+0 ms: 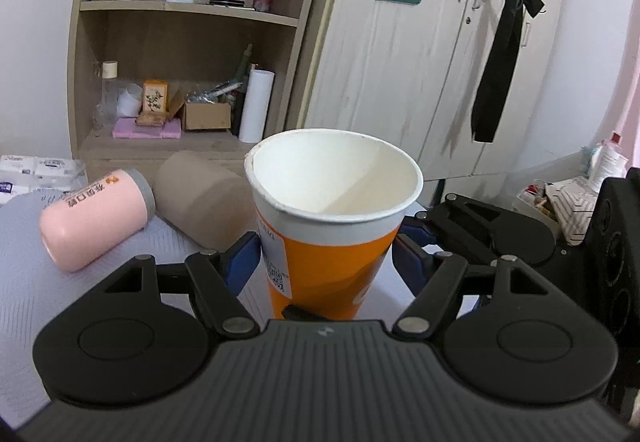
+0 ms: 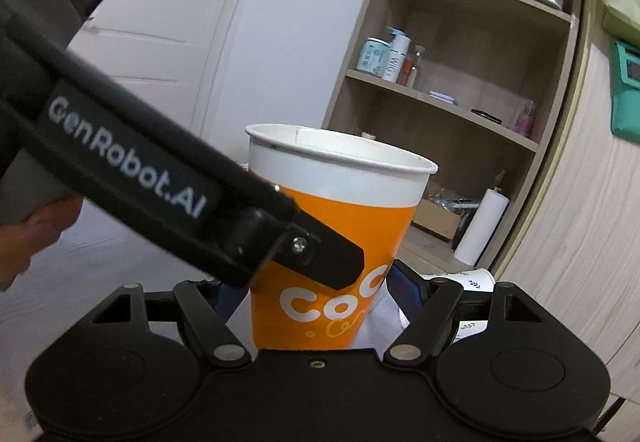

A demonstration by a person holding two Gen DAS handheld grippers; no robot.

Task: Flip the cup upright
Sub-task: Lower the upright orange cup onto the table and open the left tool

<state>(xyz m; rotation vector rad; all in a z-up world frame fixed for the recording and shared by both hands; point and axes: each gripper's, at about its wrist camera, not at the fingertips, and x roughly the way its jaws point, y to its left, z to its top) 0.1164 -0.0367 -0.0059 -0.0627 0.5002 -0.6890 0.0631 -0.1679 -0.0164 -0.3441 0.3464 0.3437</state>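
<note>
The orange-and-white paper cup (image 1: 334, 218) stands upright, mouth up, on the grey table (image 1: 24, 282). The left gripper (image 1: 324, 262) has its blue pads at either side of the cup; firm contact cannot be confirmed. The right gripper (image 2: 316, 294) brackets the cup, jaws apart; its left pad is hidden behind the other tool's arm. The cup's base is cut off from view. A pink bottle (image 1: 94, 218) lies toppled beyond.

orange paper cup (image 1: 332, 226) stands upright between the left gripper (image 1: 325, 262) pads.
</note>
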